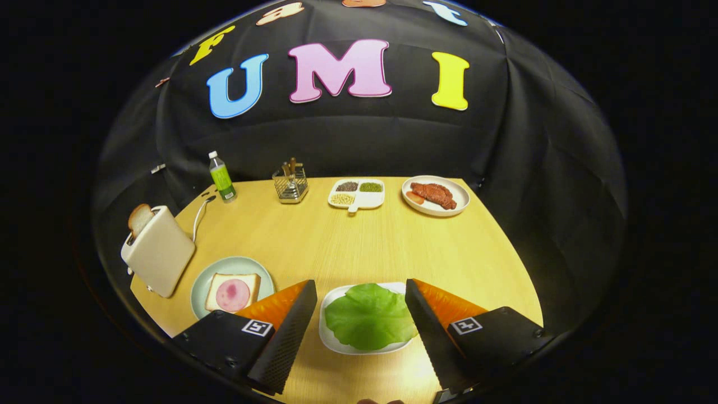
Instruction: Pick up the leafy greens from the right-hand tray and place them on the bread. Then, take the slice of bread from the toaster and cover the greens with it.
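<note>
Gripper [360, 286]: fingers spread wide, holding nothing, poised over the near edge of the table [359, 247]. Leafy greens [369, 315]: one broad leaf on a white tray [331, 342], directly between the fingers and a little below them; wider left to right than near to far, so the fingers straddle its long axis. A straight descent looks sufficient to reach it. Bread [233, 292]: slice with a pink round of meat, on a pale green plate [205, 283], just left of the left finger. Toaster [159, 255]: farther left, a toast slice [139, 219] standing in its slot. Far side: bottle [222, 177], utensil basket [290, 183], divided dish [357, 193], plate of meat [436, 195].
</note>
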